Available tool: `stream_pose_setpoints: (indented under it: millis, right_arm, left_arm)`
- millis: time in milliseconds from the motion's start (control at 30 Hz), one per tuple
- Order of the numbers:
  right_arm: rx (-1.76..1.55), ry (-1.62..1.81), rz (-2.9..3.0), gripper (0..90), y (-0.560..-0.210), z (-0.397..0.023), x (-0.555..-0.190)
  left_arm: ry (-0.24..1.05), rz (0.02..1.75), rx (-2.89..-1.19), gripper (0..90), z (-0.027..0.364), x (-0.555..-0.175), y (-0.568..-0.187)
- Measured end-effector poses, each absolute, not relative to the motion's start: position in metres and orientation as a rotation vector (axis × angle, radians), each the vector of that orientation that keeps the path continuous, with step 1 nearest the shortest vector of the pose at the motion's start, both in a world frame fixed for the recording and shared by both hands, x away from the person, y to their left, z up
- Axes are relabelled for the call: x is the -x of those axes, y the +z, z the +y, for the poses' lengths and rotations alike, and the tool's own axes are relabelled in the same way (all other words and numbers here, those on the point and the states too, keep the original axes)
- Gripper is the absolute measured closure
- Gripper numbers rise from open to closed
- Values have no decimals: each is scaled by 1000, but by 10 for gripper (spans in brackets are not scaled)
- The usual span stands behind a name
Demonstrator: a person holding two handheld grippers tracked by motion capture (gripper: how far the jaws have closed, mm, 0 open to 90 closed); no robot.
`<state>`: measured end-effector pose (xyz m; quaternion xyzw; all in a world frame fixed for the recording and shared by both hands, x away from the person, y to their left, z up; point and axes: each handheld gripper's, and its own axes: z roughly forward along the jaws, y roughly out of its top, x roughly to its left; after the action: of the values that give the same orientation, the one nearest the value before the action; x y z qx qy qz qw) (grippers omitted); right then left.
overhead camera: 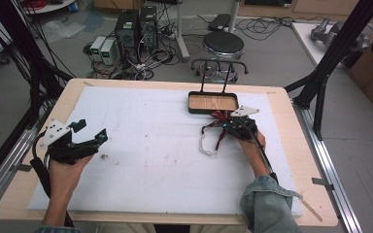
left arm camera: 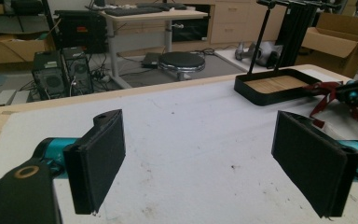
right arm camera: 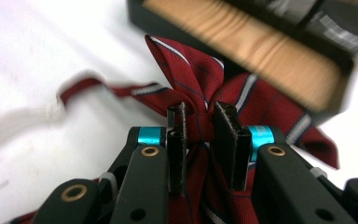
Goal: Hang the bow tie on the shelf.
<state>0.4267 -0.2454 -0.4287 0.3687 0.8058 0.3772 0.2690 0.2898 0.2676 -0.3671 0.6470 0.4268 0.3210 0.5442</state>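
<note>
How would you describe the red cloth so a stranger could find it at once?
Look at the white mat covering the table, then at the black tray at its far edge. Just in front lies the dark red striped cloth, bunched in the right gripper; nothing else there is red.

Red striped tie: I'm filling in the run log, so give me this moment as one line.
right claw: shut on red striped tie | tie: beside black tray | left claw: open, holding nothing, over white mat
</note>
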Motion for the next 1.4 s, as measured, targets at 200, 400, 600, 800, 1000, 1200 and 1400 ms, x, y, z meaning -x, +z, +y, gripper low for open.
stream_pose_setpoints:
  millis: [200, 400, 600, 800, 1000, 1200, 1400]
  right_arm:
    - [-979, 1037, 2043, 753, -400, -255, -421]
    - [-918, 1046, 1980, 752, -369, -249, -422]
    - [-869, 1059, 1904, 752, -347, -248, -422]
    - [-934, 1070, 1795, 752, -341, -263, -422]
    - [-977, 1085, 1702, 752, -327, -277, -426]
    - [-945, 1083, 1675, 751, -307, -275, -438]
    - [-943, 1059, 1678, 751, -303, -274, -455]
  left_arm:
    - [756, 1008, -1544, 178, 265, -290, -368]
    - [756, 1007, -1544, 178, 265, -291, -368]
    - [759, 1008, -1536, 178, 267, -290, -366]
    - [758, 1008, -1535, 178, 267, -290, -366]
    - [755, 1009, -1547, 178, 265, -291, -368]
    - [749, 1009, -1553, 178, 264, -292, -370]
    - [752, 1008, -1549, 178, 265, -292, -369]
